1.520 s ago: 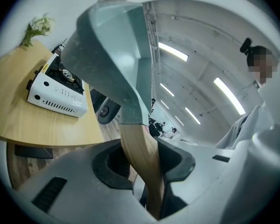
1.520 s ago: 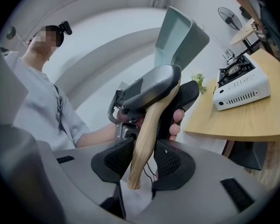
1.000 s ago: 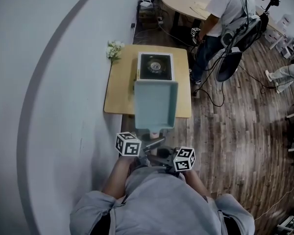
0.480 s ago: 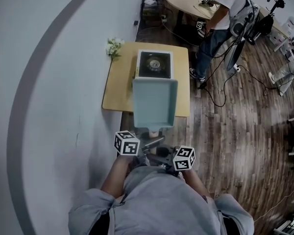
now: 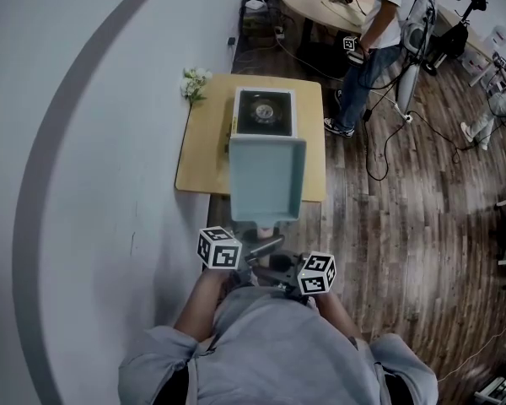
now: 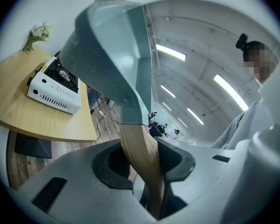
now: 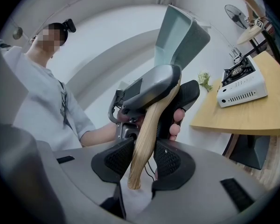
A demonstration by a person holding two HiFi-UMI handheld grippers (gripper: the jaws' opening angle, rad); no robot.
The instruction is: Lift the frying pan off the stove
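1. The square teal frying pan [image 5: 267, 180] is held in the air, clear of the portable gas stove [image 5: 266, 112] on the wooden counter [image 5: 204, 154].
2. Its wooden handle [image 6: 139, 153] is clamped between the jaws of the left gripper [image 6: 142, 167].
3. The handle's end is likewise clamped between the jaws of the right gripper [image 7: 142, 160].

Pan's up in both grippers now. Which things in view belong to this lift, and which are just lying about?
Job:
- frying pan
- its wooden handle, clamped by left gripper and right gripper
- stove on the wooden table

Lying about:
- flowers at the table corner
- round table
- bystander
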